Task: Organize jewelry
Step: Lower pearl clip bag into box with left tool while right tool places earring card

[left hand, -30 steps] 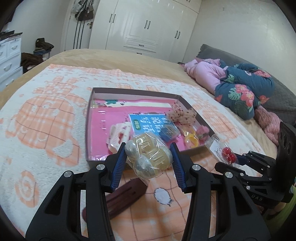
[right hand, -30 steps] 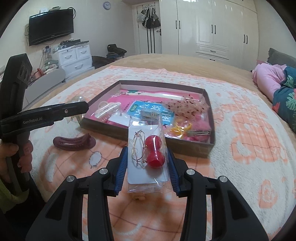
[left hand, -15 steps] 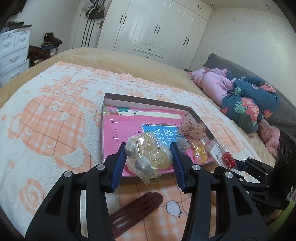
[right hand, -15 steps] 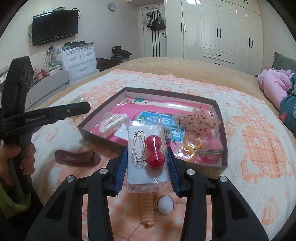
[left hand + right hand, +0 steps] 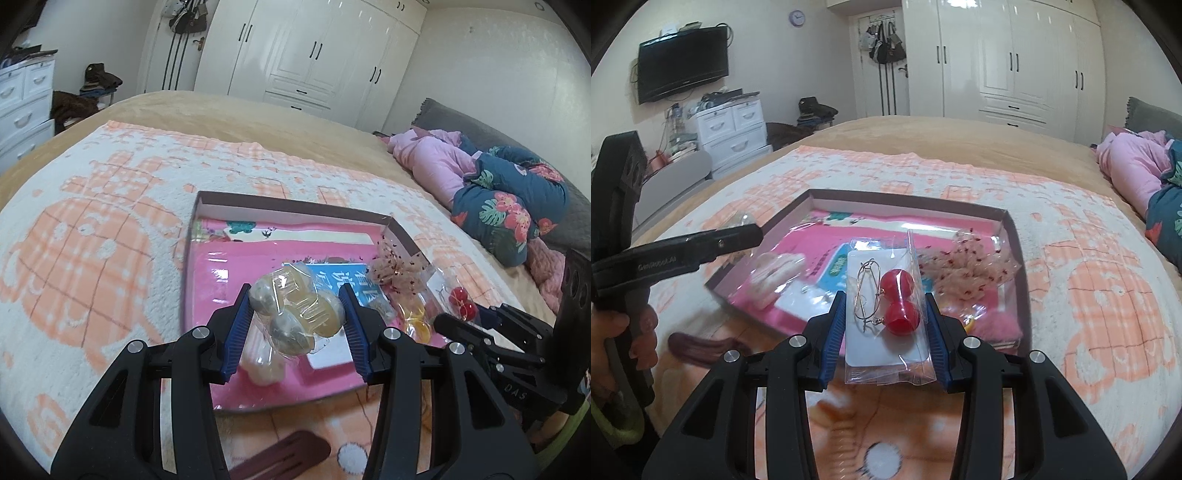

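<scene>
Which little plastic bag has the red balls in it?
The flat clear packet held in the right hand-held gripper. It holds two shiny red ball earrings on a white card; the left one's bag holds yellowish, pearly pieces.

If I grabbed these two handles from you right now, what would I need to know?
Left gripper: shut on a clear bag of amber and grey beads, above the box.
Right gripper: shut on a packet of red ball earrings, also over the box.
Already in the box: a speckled bow, a pale hair clip, yellow rings.
Left: put both packets in, then fetch the dark red hair clip from the blanket.
</scene>
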Available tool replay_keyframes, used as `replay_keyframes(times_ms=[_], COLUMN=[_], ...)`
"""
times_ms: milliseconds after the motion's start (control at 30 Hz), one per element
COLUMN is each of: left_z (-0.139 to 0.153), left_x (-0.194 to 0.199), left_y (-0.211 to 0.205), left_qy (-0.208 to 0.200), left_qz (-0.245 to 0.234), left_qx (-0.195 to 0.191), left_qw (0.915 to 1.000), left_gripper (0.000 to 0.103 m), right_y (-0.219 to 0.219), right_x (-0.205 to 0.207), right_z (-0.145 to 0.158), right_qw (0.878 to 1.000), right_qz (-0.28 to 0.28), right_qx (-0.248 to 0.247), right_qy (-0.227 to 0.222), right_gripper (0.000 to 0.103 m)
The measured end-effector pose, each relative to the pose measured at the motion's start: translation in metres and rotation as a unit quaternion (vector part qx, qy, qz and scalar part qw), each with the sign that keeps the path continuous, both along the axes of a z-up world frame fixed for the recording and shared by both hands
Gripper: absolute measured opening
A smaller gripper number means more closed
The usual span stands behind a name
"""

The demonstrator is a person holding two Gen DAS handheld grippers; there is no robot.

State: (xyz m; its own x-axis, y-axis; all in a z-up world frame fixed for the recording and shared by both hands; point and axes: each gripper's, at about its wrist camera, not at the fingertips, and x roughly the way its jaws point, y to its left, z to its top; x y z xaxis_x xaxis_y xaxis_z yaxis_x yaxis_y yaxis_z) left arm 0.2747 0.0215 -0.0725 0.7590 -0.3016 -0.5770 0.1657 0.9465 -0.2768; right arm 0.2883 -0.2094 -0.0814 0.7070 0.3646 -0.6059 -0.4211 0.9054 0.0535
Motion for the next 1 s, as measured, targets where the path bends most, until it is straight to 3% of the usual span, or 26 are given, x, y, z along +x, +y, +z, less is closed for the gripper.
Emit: replay_keyframes(times_ms=[567, 1000], left_z=[-0.018, -0.027], left_x=[0.041, 0.054], left_y=[-0.024, -0.032], left_qy=[0.036, 0.046], left_qz=[-0.027, -0.035], left_qx=[0.008, 0.016], left_qw=[0.9990, 0.9982], left_gripper=[0.039, 0.039], right_y=[-0.031, -0.011], right_x=[0.051, 0.067], right_z=[-0.016, -0.028], right_qw=[0.997, 0.999], right_qz=[-0.066, -0.029], right_qx=[-0.023, -0.022], right_qy=[0.016, 0.041], right_gripper=[0.039, 0.040])
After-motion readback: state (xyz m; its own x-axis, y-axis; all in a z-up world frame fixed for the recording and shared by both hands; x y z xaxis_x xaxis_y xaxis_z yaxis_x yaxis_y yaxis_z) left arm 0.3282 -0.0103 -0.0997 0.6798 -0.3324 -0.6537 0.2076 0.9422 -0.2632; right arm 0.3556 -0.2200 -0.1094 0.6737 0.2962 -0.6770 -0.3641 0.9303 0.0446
